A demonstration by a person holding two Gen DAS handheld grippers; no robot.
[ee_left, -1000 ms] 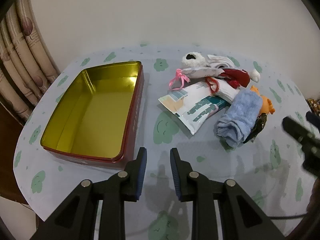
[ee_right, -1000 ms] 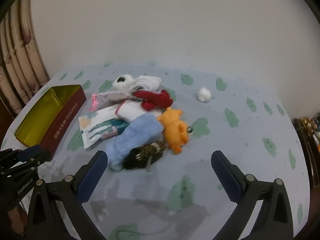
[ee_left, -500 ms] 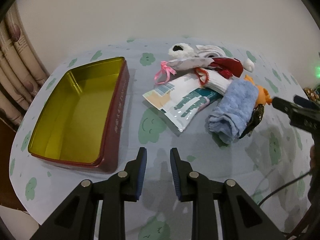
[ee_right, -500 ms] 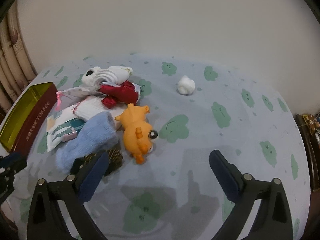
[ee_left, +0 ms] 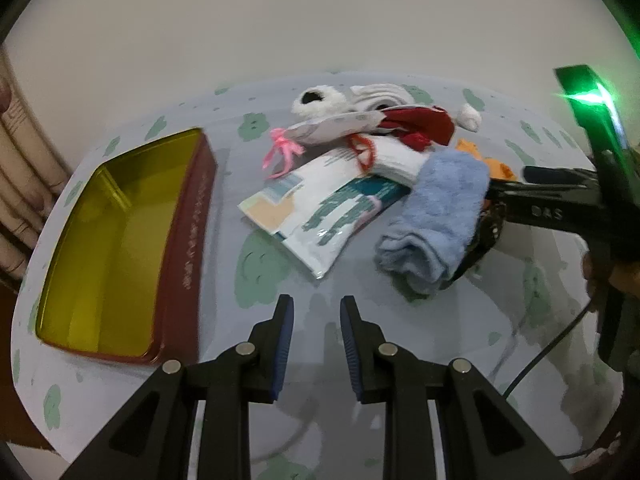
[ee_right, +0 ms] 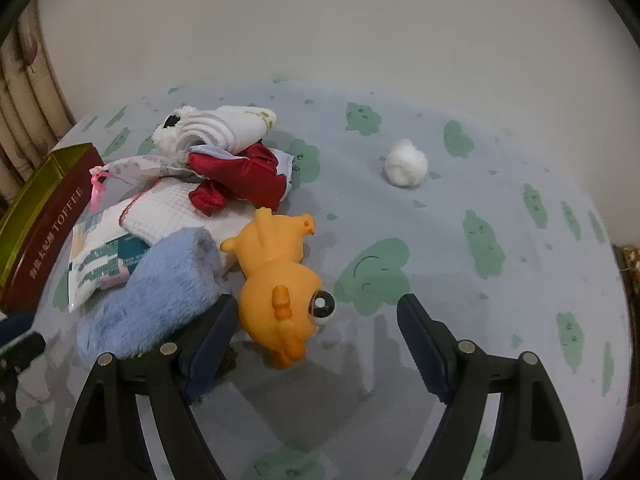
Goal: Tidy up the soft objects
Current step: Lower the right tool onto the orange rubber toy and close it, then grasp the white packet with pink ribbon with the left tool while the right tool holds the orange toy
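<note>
A heap of soft things lies mid-table: an orange rubber toy point(ee_right: 280, 280), a rolled blue towel point(ee_right: 160, 292) point(ee_left: 436, 220), a red satin cloth point(ee_right: 240, 180), a white fluffy sock point(ee_right: 216, 130) and a pouch with a pink ribbon point(ee_left: 332, 126). A white cotton ball point(ee_right: 405, 163) sits apart at the back. My right gripper point(ee_right: 318, 312) straddles the orange toy's head with its jaws closing; the pads are not pressing on the toy. My left gripper point(ee_left: 316, 320) hovers over bare cloth in front of the heap, jaws a narrow gap apart with nothing between them.
An open gold-lined red tin point(ee_left: 112, 240) point(ee_right: 36, 216) stands at the left. A flat printed packet point(ee_left: 320, 208) lies under the heap, and a dark item point(ee_left: 480, 240) lies beneath the towel. A black cable point(ee_left: 540, 360) trails at the right. A curtain point(ee_right: 24, 92) hangs at the far left.
My right gripper has come down and in over the orange toy, and its jaws have narrowed. My left gripper has drifted a little lower and to the right, its gap unchanged.
</note>
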